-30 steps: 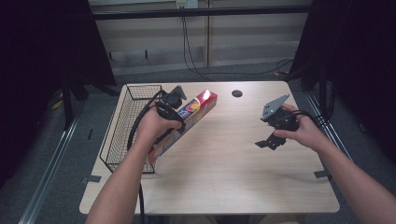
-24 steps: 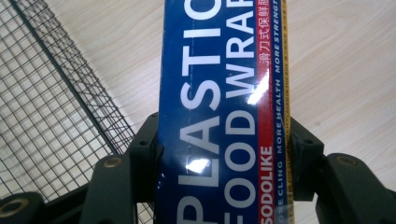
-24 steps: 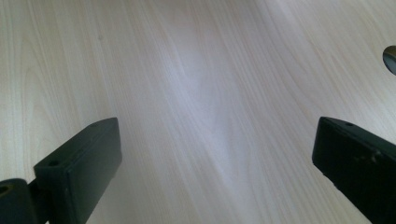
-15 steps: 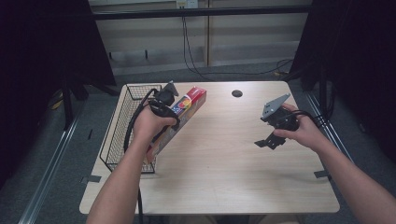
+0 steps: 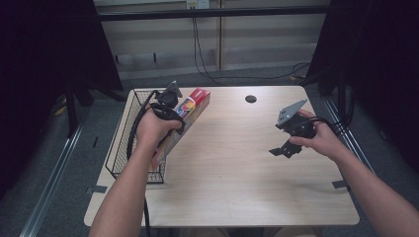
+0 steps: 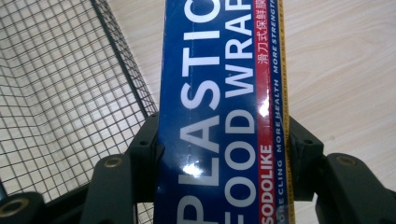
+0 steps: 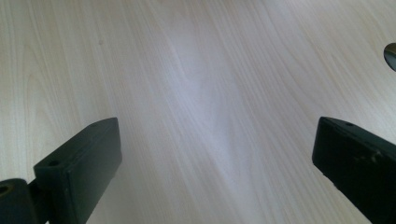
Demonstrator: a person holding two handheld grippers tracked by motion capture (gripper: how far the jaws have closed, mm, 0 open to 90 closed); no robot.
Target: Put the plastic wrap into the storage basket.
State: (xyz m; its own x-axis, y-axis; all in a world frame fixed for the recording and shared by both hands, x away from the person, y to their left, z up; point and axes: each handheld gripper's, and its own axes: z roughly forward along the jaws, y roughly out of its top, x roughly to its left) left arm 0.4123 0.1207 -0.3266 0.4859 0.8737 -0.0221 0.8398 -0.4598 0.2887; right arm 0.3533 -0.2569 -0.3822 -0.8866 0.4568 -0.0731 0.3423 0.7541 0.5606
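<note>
Overhead, a pale wood table [image 5: 237, 173] (grey floor around) bears a wire basket [image 5: 123, 148]; left tool [image 6: 224, 154] clamps the wrap box [image 5: 185, 121], right tool [image 7: 217, 154] gapes.

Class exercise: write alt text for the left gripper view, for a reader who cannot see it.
The left gripper clamps a long blue box of plastic food wrap between its two black jaws. Beneath lie a pale wooden table and, at left, a black wire basket.

High view is looking forward and down over the pale wooden table [image 5: 237, 168], whole top in frame. Left gripper view is sitting very close on the long blue plastic-wrap box [image 6: 219, 116], the black wire basket [image 6: 60, 93] filling its left, both shared with the high view. Right gripper view is facing bare tabletop, close.
</note>
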